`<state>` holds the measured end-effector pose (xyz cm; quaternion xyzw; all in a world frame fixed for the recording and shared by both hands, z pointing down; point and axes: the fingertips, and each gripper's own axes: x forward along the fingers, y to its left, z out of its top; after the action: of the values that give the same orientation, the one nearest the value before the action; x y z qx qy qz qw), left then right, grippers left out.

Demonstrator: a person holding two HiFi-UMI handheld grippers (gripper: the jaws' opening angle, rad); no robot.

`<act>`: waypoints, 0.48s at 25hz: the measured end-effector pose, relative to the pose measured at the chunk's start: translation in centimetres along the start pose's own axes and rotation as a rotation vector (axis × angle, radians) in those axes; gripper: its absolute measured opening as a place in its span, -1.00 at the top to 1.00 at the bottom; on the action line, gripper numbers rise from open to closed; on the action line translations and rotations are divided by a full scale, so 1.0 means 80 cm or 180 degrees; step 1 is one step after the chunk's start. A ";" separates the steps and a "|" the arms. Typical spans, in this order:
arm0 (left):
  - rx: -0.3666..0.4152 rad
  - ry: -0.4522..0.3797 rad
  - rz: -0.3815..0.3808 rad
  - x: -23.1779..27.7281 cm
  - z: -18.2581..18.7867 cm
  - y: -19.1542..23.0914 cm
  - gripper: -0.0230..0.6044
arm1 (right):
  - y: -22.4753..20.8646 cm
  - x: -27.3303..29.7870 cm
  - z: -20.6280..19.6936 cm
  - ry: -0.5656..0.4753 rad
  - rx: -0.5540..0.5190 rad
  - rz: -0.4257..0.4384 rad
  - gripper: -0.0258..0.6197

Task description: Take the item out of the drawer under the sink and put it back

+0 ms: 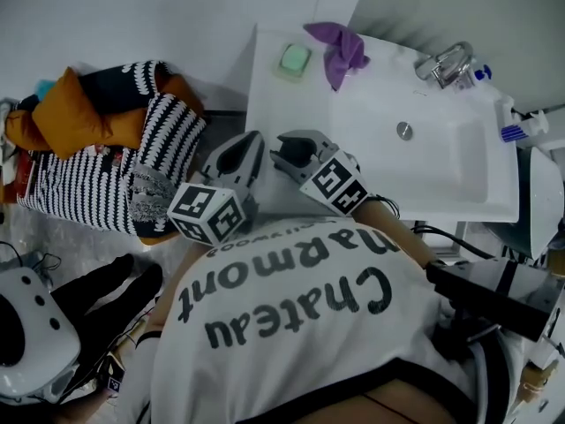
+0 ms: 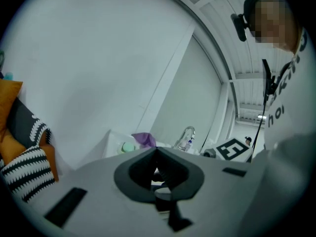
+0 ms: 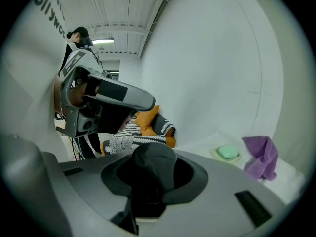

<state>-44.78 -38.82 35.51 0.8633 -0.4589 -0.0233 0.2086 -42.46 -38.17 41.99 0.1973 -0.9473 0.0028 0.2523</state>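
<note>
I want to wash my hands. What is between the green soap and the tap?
A crumpled purple cloth lies between the green soap and the tap, right beside the soap; the head view shows it.

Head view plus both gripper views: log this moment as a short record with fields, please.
Sink: white rectangular basin with chrome tap
On sink ledge: crumpled purple cloth; green soap bar in pale dish
Left of sink: pile of black-and-white striped and orange fabric
Left gripper: jaws together, nothing between them
Right gripper: appears closed on a dark rounded item, kind unclear
Drawer: not in view
</note>
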 end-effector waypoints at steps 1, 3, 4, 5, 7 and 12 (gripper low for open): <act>0.0001 0.0004 -0.0008 0.000 0.000 -0.001 0.90 | 0.000 -0.001 0.000 -0.0004 0.0004 -0.0003 0.55; 0.0007 0.0013 -0.0023 0.000 -0.001 -0.004 0.90 | 0.000 -0.002 0.000 -0.0022 0.0015 -0.0011 0.54; 0.0011 0.0017 -0.0030 -0.001 -0.002 -0.005 0.90 | 0.001 -0.003 0.000 -0.0040 0.0024 -0.0018 0.54; 0.0014 0.0019 -0.0036 -0.001 -0.002 -0.006 0.90 | 0.001 -0.004 0.000 -0.0066 0.0037 -0.0028 0.54; 0.0018 0.0021 -0.0045 -0.003 -0.003 -0.008 0.90 | 0.001 -0.006 -0.001 -0.0129 0.0075 -0.0050 0.55; 0.0006 0.0034 -0.0044 -0.005 -0.004 -0.010 0.90 | 0.000 -0.009 -0.001 -0.0188 0.0073 -0.0059 0.55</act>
<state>-44.29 -37.98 35.40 0.8668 -0.4519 -0.0197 0.2100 -41.90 -37.91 41.69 0.2090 -0.9524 0.0055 0.2220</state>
